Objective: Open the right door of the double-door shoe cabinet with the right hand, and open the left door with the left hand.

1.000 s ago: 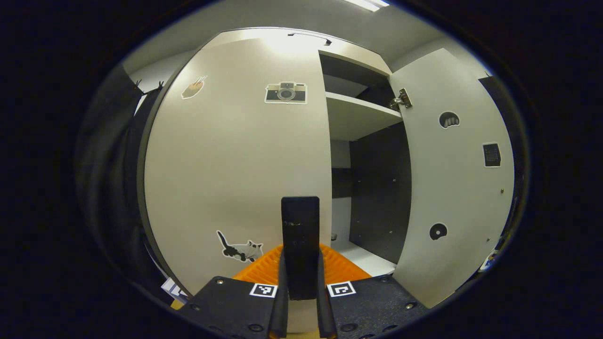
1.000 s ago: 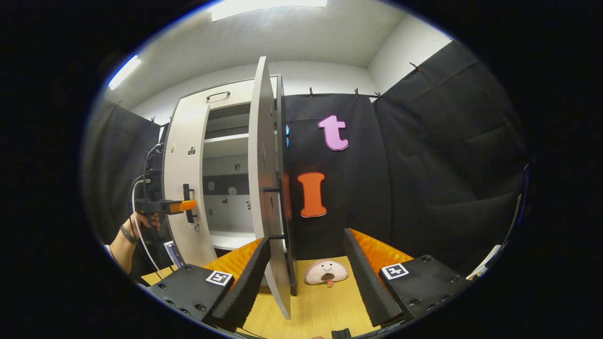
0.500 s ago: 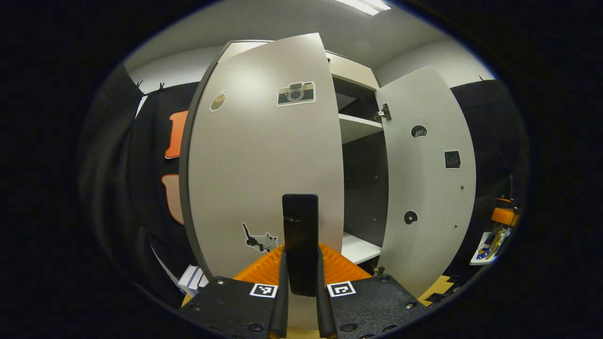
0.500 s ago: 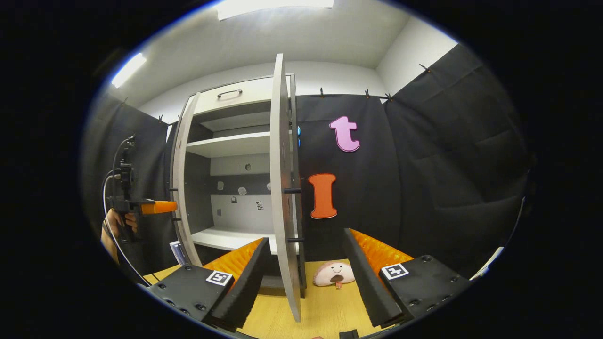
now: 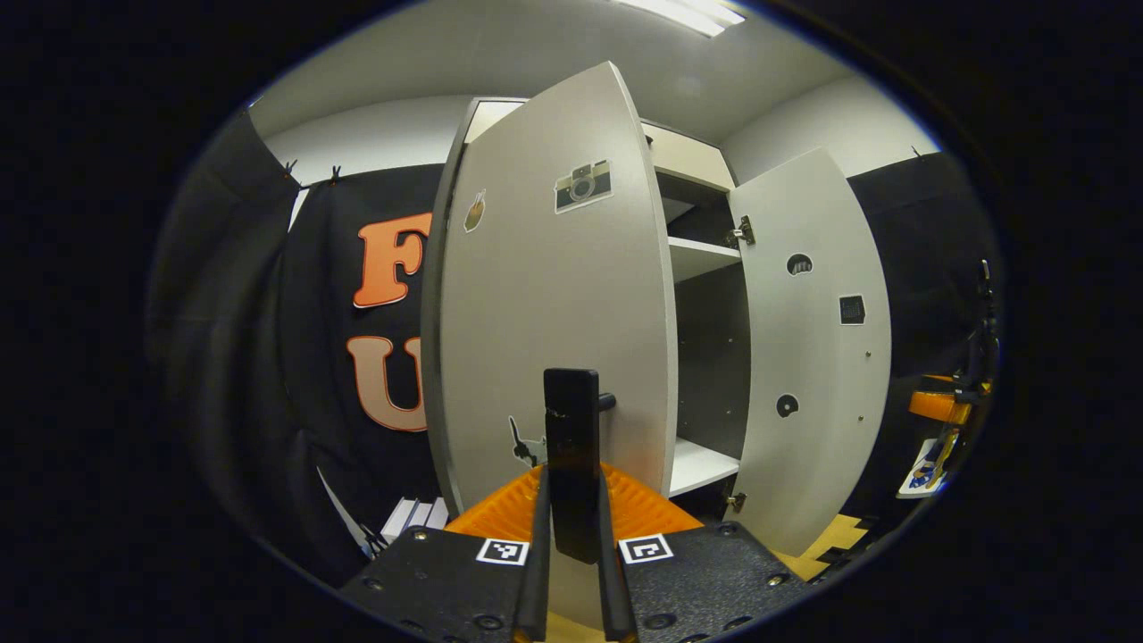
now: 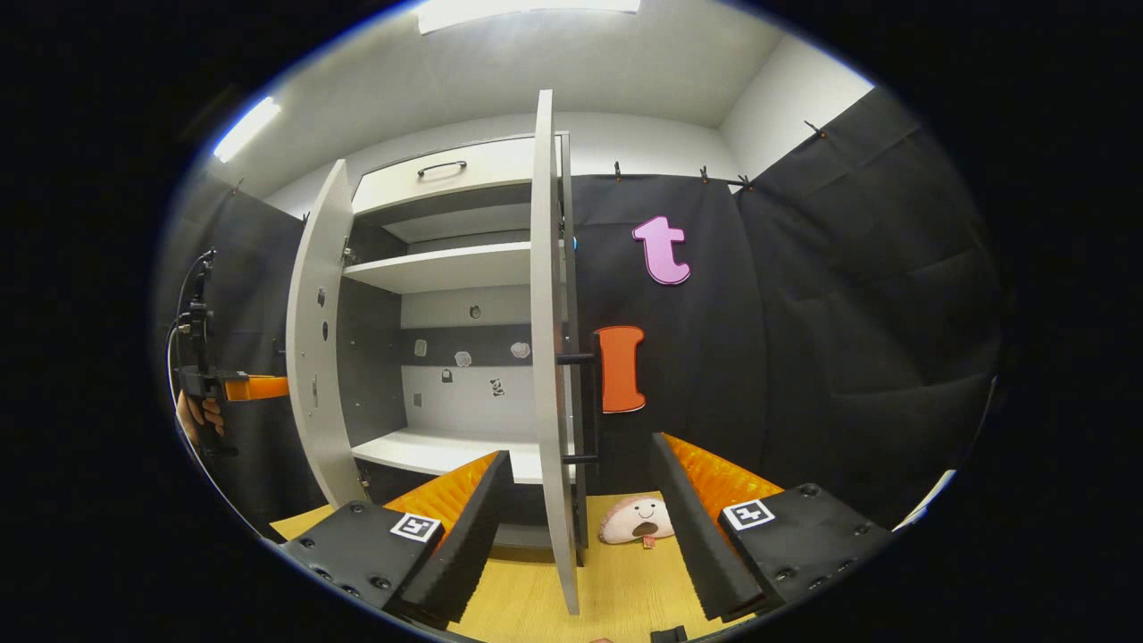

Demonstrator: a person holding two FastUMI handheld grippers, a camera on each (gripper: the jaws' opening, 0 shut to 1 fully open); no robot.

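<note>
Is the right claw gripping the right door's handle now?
No. In the right gripper view the right claw stands open, its fingers clear of the right door and handle.

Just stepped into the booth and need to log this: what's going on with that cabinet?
A person is opening a double-door shoe cabinet with a gripper in each hand. The left gripper is shut on the left door's handle, that door swung well out. The right door stands wide open, and the right gripper is open.
</note>
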